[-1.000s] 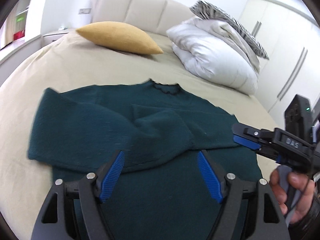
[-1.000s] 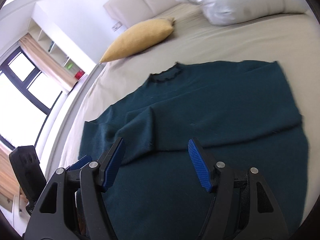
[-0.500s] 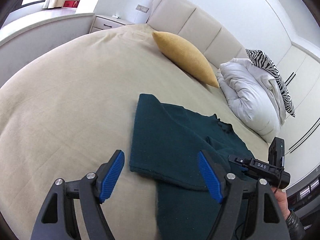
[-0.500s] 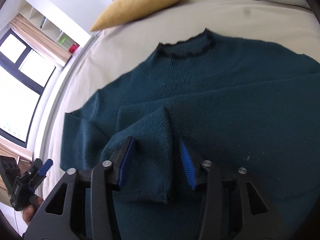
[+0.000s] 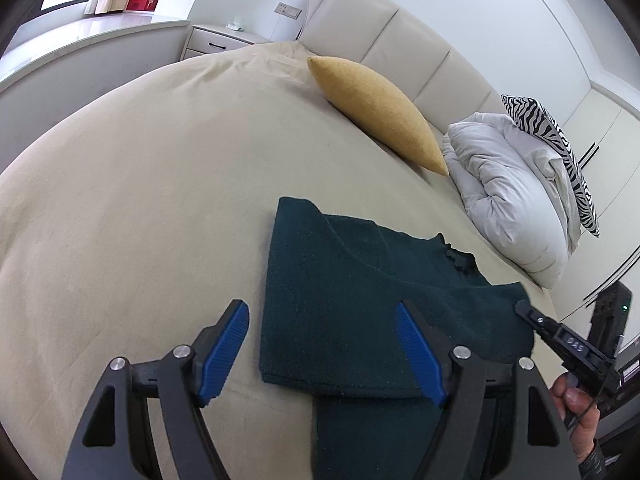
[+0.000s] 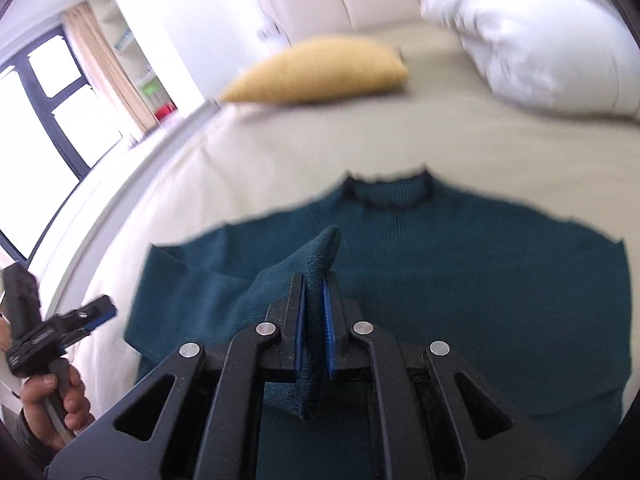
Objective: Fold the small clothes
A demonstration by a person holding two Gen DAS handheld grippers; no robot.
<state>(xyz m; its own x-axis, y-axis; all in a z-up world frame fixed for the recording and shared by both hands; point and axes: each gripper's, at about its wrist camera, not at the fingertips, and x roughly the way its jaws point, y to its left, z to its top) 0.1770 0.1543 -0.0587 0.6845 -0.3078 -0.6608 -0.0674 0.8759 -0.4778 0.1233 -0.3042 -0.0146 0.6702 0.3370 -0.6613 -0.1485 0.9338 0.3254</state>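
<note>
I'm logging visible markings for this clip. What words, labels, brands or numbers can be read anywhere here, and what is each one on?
"DAS": white letters on the black body of the right claw, seen from the left wrist view.
Left claw body in the right wrist view: blurred, no lettering readable.
Red box on the far shelf: too small to read.
Green sweater, yellow pillow, zebra-striped pillow: no text.

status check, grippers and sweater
Right gripper just closed, shut on dark green knit sweater sleeve. Left gripper open, over its folded edge. Sweater flat on beige bed, nothing in the way.
</note>
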